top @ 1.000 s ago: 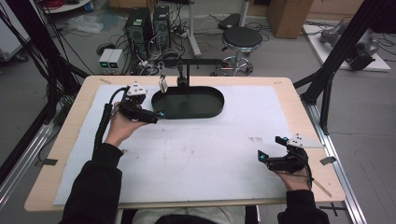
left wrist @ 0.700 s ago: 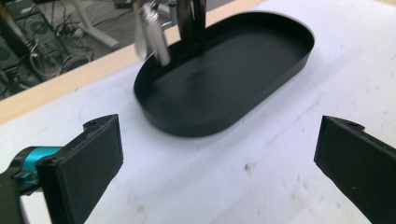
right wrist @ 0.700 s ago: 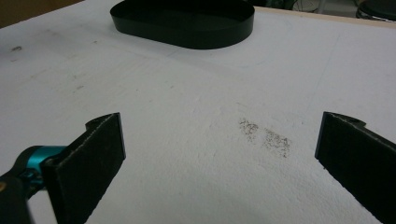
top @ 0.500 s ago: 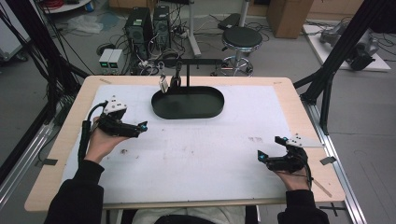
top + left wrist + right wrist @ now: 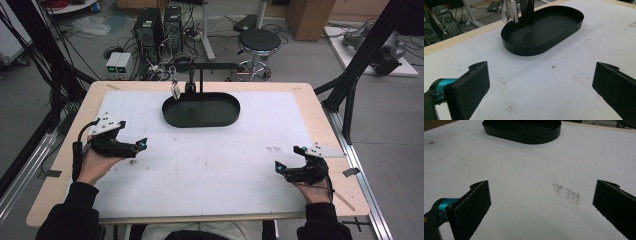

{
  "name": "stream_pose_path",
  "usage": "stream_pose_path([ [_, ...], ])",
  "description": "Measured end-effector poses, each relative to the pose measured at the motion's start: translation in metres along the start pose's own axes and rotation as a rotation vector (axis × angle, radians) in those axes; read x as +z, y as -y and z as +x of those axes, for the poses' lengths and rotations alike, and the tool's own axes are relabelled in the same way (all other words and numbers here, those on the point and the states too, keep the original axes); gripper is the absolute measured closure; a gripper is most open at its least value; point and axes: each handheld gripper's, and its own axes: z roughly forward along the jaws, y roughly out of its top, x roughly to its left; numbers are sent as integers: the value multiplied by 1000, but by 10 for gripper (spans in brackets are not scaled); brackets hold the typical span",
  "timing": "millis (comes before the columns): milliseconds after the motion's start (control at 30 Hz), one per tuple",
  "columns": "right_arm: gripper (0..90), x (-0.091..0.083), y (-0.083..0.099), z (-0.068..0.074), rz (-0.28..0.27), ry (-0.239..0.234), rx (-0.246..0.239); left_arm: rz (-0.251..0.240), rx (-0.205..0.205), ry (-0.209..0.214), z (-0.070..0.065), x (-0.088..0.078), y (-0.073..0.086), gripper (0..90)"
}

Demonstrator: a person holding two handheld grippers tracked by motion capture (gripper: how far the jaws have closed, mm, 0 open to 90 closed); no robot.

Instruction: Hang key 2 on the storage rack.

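Left tool [image 5: 134, 148] sits at the left of the high frame, jaws spread wide and gripping nothing; right tool [image 5: 281, 168], lower right, is spread just as wide and bare. Both hover over the white tabletop [image 5: 210, 150]. The black oval tray [image 5: 201, 111] lies upper centre, well apart from the 2 tools, with a small stand [image 5: 201, 75] rising at its far rim. Best approach, I'd say: come in low and level toward the near rim, jaws open.
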Motion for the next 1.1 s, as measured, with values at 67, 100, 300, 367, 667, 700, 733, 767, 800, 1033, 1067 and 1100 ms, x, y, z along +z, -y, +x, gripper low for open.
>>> stream_pose_path([
  [67,8,0,0,0,-2,2,-2,-8,-1,4,1,-4,5,17],
  [100,8,0,0,0,-3,2,0,-6,2,3,2,-6,7,17],
  [300,8,0,0,0,1,3,-2,30,-13,-3,3,-11,26,17],
  [367,8,0,1,0,5,1,-3,38,-13,0,2,-13,33,17],
  [667,8,0,1,-1,7,2,-3,42,-41,-15,2,-27,58,17],
  [700,8,1,1,0,8,0,-1,43,-46,-17,1,-29,60,17],
  [733,8,1,1,0,8,-1,0,46,-47,-21,1,-30,63,17],
  [767,8,1,1,0,9,1,-2,45,-51,-22,0,-31,66,17],
  [800,8,1,1,0,10,-1,-1,51,-48,-25,0,-32,68,17],
  [1033,8,2,1,0,11,0,-7,65,-46,-45,-2,-42,83,17],
  [1067,8,2,1,0,14,-1,-3,53,-50,-49,-2,-43,83,17],
  [1100,8,2,1,0,12,-2,-6,44,-52,-51,-2,-44,83,17],
])
